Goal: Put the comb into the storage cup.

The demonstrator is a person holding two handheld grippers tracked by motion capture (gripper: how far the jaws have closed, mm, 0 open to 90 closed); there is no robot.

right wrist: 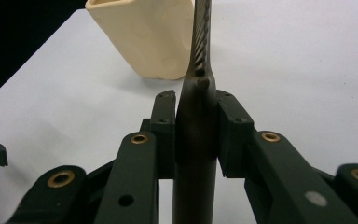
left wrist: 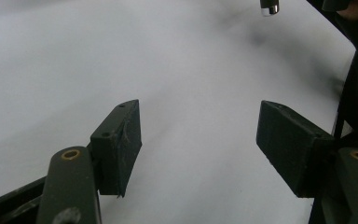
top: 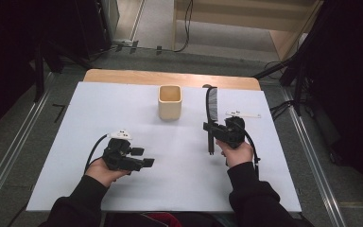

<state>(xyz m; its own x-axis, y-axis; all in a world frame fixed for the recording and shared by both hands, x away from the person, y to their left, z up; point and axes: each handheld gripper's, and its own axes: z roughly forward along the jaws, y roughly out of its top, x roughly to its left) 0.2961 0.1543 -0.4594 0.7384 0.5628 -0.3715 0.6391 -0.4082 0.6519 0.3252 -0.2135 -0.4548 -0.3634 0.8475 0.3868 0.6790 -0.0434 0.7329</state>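
A long black brush with a row of dark bristles (top: 211,118) is clamped at its handle between the jaws of the right tool (top: 216,130), and it is seen stretching away along the tabletop toward the far edge. In the right gripper view the brush (right wrist: 199,93) is pressed on both sides by the jaws. A cream-coloured, square-mouthed plastic cup (top: 169,102) is set upright just to the left of the bristles, apart from them. The left tool (top: 142,158) is held released, its jaws spread wide over bare sheet, well apart from the cup. A thin white stick (top: 242,114) is laid near the right tool. The wooden tabletop (top: 170,77) is covered by a white sheet (top: 123,109). Grey floor (top: 179,59), metal rails and dark stands are seen around it.
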